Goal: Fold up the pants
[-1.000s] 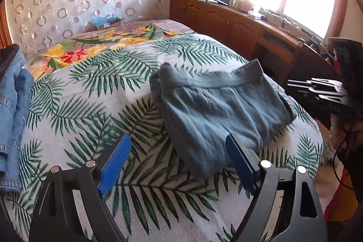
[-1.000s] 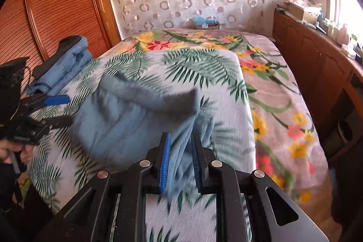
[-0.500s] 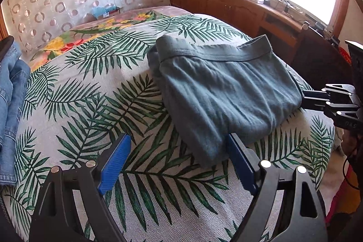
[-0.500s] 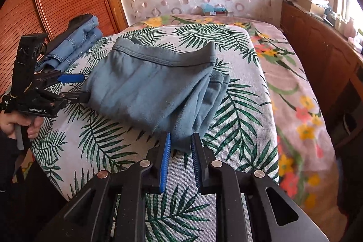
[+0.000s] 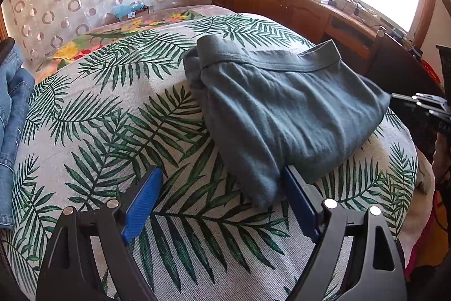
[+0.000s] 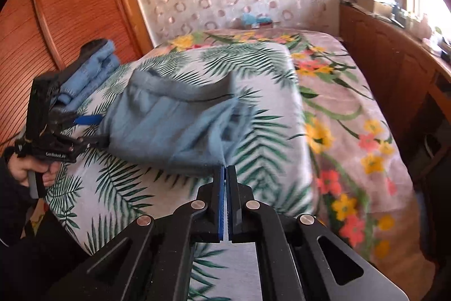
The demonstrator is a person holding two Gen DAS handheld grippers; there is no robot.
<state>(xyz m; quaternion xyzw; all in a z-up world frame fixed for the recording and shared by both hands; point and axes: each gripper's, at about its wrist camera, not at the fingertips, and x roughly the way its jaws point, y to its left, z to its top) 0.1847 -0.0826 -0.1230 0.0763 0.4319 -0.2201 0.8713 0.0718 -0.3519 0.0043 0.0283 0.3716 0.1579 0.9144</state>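
The grey-blue pants (image 5: 282,106) lie folded in a thick rectangle on the palm-leaf bedspread (image 5: 118,114), waistband toward the far side. My left gripper (image 5: 222,196) is open, low over the bed, its right finger touching the near corner of the fold. In the right wrist view the pants (image 6: 174,120) look blurred. My right gripper (image 6: 225,171) is shut and empty, just off the pants' near edge. The left gripper (image 6: 84,131) shows there at the pants' left side; the right gripper (image 5: 422,103) shows at the right edge of the left wrist view.
Folded blue jeans (image 5: 11,114) are stacked at the left edge of the bed, also in the right wrist view (image 6: 95,64). A wooden cabinet (image 5: 296,7) with clutter runs under the window. A wooden wardrobe (image 6: 64,4) stands beyond the jeans.
My right gripper let go of the pants' edge, shut fully and drew back. The left gripper moved closer to the fold's near corner, still open.
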